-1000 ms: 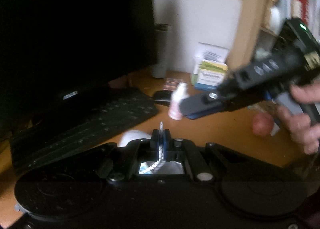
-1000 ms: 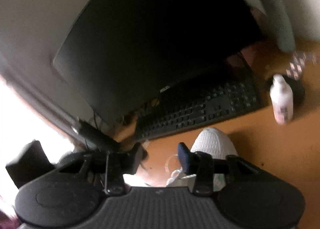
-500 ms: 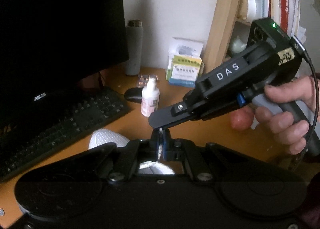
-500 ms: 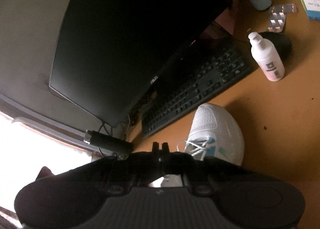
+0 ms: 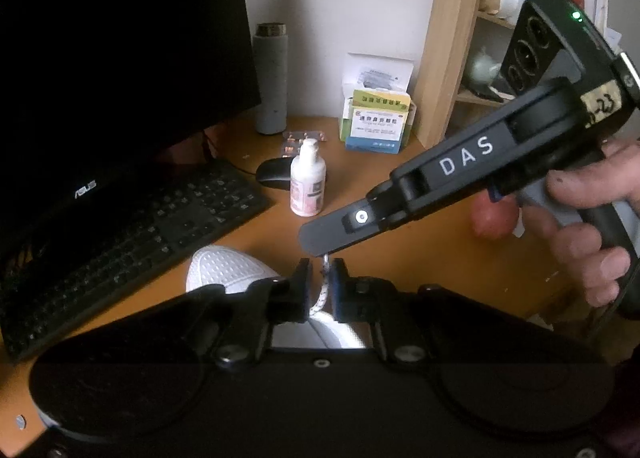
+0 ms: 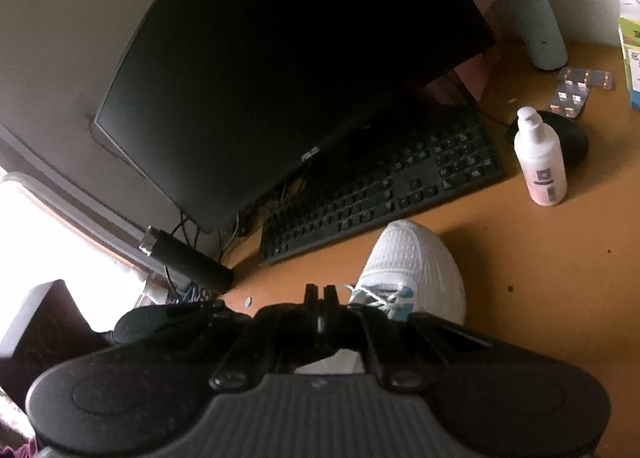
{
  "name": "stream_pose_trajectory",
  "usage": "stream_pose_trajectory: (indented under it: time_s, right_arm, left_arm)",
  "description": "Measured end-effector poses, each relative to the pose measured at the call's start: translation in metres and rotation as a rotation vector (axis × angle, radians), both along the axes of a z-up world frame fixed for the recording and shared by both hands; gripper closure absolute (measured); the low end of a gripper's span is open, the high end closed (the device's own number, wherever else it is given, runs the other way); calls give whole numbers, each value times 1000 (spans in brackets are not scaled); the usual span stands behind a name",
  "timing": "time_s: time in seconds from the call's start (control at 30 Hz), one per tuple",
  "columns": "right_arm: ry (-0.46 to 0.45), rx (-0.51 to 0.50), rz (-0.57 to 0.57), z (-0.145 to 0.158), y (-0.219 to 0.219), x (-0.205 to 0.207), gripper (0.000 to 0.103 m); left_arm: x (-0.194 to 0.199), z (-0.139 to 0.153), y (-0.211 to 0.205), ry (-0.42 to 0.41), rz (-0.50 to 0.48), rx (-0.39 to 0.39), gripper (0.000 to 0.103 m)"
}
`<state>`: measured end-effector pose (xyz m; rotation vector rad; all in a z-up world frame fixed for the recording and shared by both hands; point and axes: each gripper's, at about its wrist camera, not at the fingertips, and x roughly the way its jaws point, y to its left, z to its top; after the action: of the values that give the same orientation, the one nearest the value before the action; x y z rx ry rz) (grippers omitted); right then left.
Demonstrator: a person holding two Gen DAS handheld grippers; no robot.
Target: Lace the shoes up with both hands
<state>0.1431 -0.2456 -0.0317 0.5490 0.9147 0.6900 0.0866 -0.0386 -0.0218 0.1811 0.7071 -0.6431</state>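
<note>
The left gripper (image 5: 321, 282) has its jaws apart in its own view, a white lace (image 5: 323, 290) running up between them; whether the pads pinch it, I cannot tell. Just above them the right gripper (image 5: 316, 236), jaws together, grips the lace's tip. The white shoe (image 6: 412, 266) lies on the desk (image 6: 540, 278) below both jaws, keyboard (image 6: 380, 193) beyond.
</note>
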Motion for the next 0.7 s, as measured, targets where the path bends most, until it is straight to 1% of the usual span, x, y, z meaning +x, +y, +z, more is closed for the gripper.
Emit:
stream_pose_trajectory:
  time_s: [0.13, 0.2, 0.23, 0.27, 0.3, 0.33, 0.37, 0.43, 0.47, 0.5, 0.53, 0.57, 0.6, 0.63, 0.7]
  right_arm:
    - [-1, 5, 3, 0, 2, 0, 100]
    - [-3, 16, 8, 1, 2, -1, 97]
    - [-9, 18, -1, 3, 1, -2, 96]
    - [-14, 21, -10, 5, -1, -3, 89]
    - [-28, 15, -31, 7, -4, -5, 86]
    - [-43, -6, -31, 9, -7, -6, 85]
    - [-58, -29, -29, 10, -9, -8, 85]
    - [-102, -169, 27, 8, 0, -16, 85]
    - [-109, -200, 45, 6, 4, -18, 82]
    - [-117, -249, 77, 2, 11, -22, 80]
    - [-120, -278, 99, -2, 18, -25, 74]
    - [-124, -305, 120, -7, 25, -27, 74]
    - [-127, -333, 142, -11, 32, -30, 74]
    - [-143, -362, 155, -18, 43, -32, 74]
    - [-153, -384, 160, -23, 46, -33, 76]
  left_arm:
    - [0, 1, 3, -5, 15, -2, 103]
    - [3, 3, 6, -21, 31, 10, 103]
    - [7, 6, 11, -42, 63, 14, 103]
    - [12, 11, 19, -70, 108, 20, 103]
    - [15, 14, 23, -91, 139, 26, 103]
    - [21, 21, 34, -147, 211, 36, 103]
    - [26, 26, 42, -182, 254, 36, 103]
    - [33, 31, 52, -217, 306, 14, 103]
    - [39, 31, 55, -219, 311, -1, 103]
    - [42, 29, 55, -214, 299, -6, 103]
    - [44, 23, 51, -219, 274, -3, 103]
    - [44, 14, 44, -208, 228, 1, 103]
    - [43, 3, 35, -178, 172, 5, 103]
    - [40, -6, 28, -154, 135, 13, 103]
    - [33, -23, 16, -113, 81, 37, 103]
